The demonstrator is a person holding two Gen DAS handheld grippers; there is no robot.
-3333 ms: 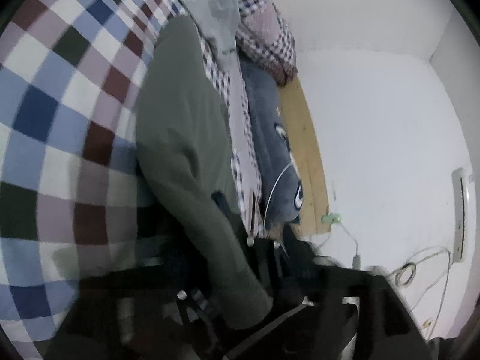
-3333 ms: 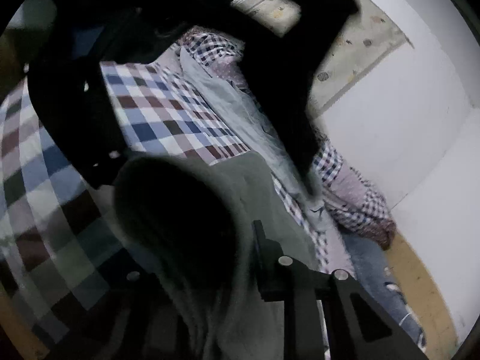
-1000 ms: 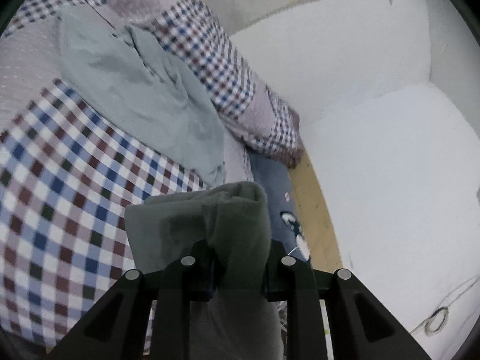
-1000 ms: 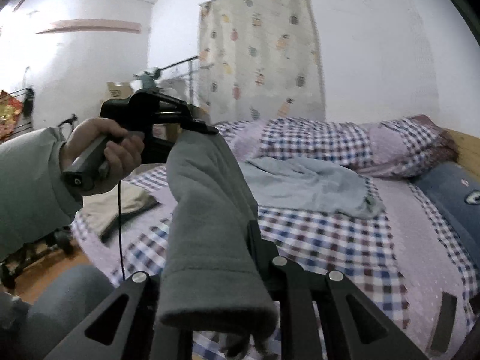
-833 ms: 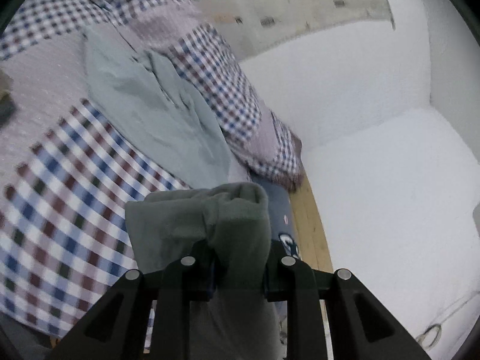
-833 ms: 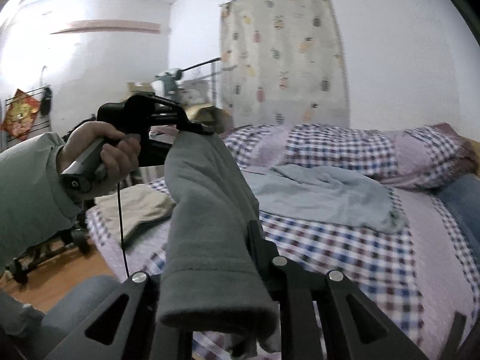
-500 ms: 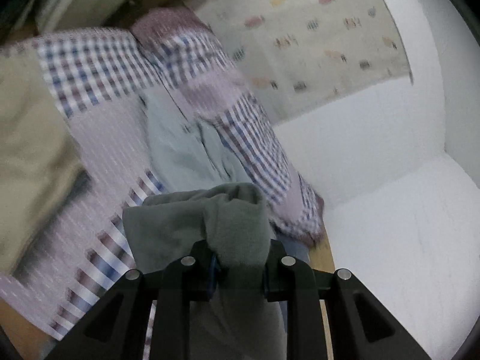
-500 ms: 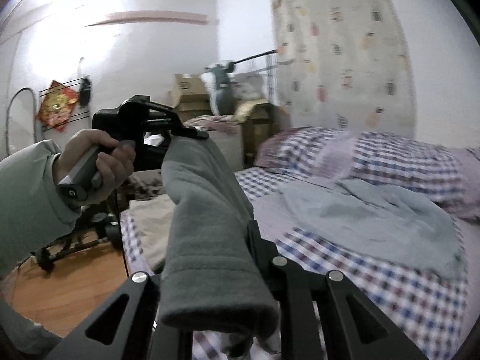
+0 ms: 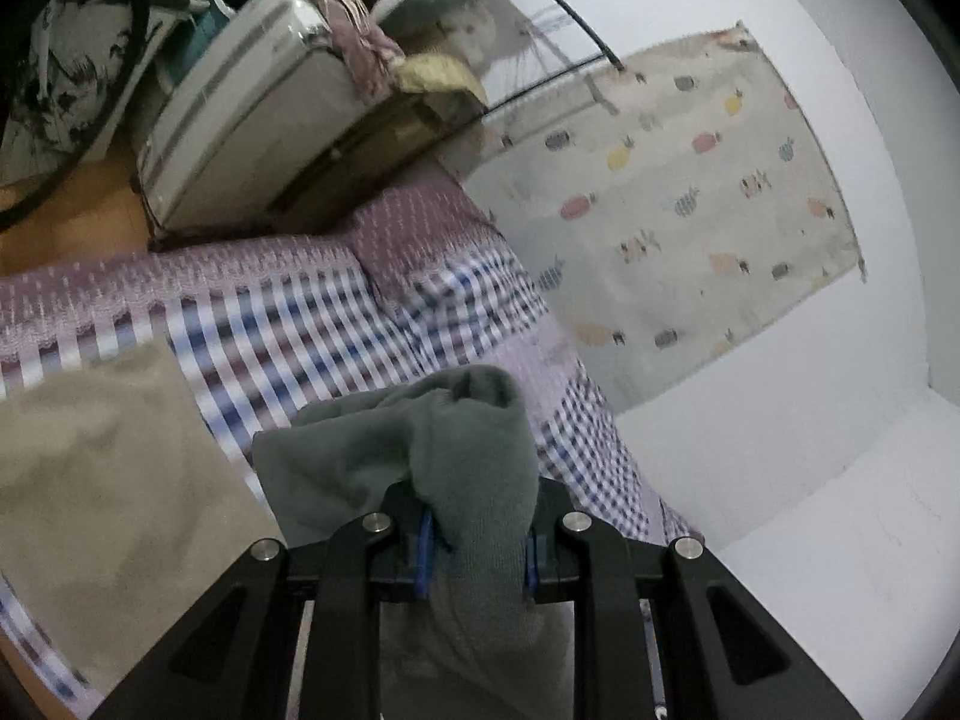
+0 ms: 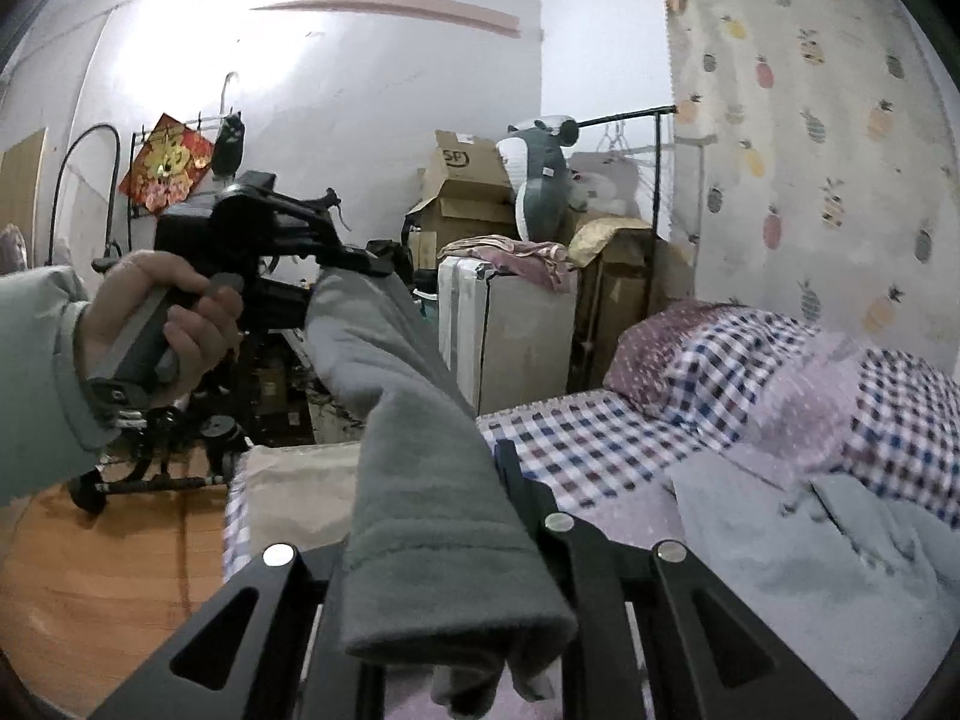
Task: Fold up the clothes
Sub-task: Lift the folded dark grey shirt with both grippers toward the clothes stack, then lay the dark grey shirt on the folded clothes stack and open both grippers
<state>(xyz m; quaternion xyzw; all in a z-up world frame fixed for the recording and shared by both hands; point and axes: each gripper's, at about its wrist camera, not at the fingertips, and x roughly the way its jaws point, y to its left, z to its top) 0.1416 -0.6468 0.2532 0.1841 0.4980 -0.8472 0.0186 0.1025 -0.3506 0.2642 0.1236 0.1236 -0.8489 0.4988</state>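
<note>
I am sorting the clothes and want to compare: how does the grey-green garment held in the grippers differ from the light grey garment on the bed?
The grey-green garment hangs in the air, stretched between the left hand-held gripper and the right hand-held gripper; the light grey garment lies crumpled on the checked bed. The first is darker and looks thicker. Neither is folded yet.

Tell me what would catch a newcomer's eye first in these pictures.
Probably the grey-green garment, stretched in the air between the right gripper in the foreground and the left gripper, which a hand holds up at left. Behind it, the checked bedspread and the pineapple-print curtain at right stand out.
</note>
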